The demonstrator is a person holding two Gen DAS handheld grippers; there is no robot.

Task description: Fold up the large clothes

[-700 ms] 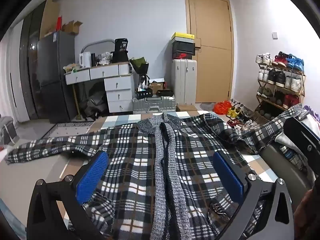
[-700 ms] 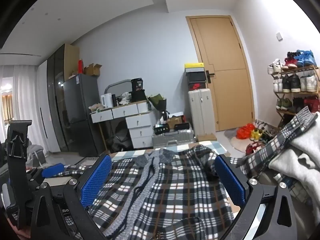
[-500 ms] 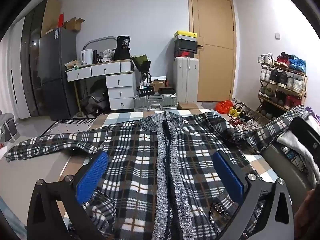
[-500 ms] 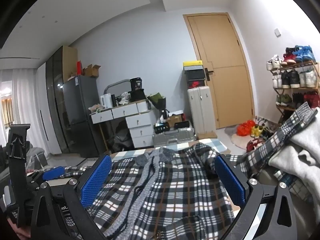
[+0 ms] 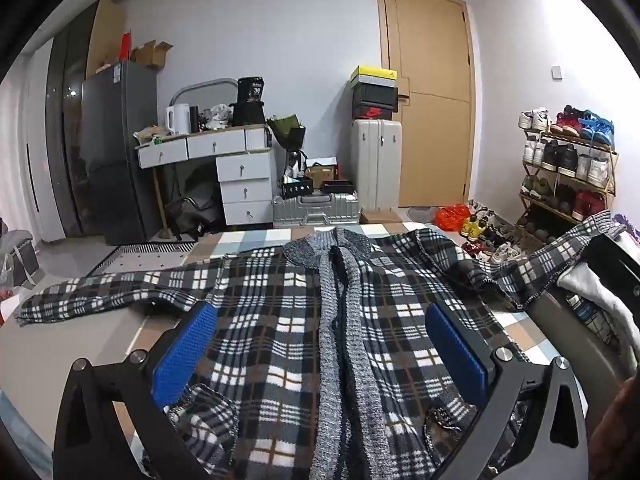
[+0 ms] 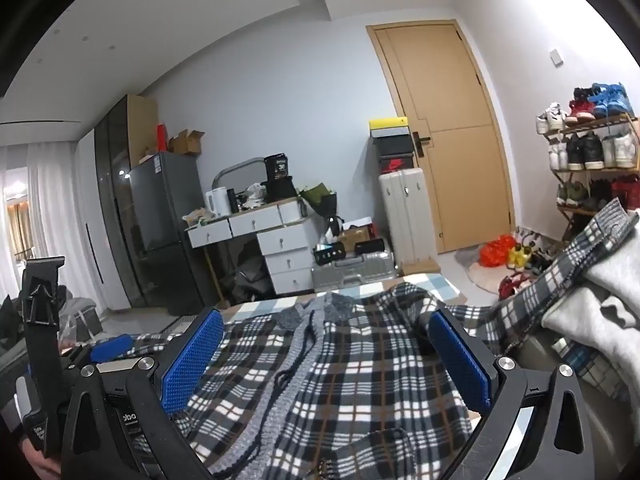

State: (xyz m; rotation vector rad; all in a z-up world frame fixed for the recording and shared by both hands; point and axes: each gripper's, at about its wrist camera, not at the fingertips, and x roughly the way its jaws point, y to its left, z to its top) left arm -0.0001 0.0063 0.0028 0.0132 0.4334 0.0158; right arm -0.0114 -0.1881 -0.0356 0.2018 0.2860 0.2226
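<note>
A black, white and brown plaid cardigan (image 5: 280, 320) with a grey knit placket lies spread front-up on the table, collar at the far end. It also shows in the right wrist view (image 6: 352, 368). Its left sleeve (image 5: 100, 294) stretches flat to the left. Its right sleeve (image 5: 560, 256) drapes up over a pile at the right. My left gripper (image 5: 320, 348) is open above the cardigan's lower half, empty. My right gripper (image 6: 326, 360) is open and empty, held higher over the same hem area. The left gripper's blue pad (image 6: 110, 347) shows at left in the right wrist view.
A pile of grey and white clothes (image 6: 600, 280) sits at the right edge of the table (image 5: 256, 238). Beyond the table stand a white desk (image 5: 224, 160), a fridge (image 5: 116, 148), suitcases (image 5: 376, 168), a door and a shoe rack (image 5: 564, 168).
Both grippers have tilted up and drawn back a little, so the cardigan sits lower in both views. The cardigan has not moved and both grippers stay open.
</note>
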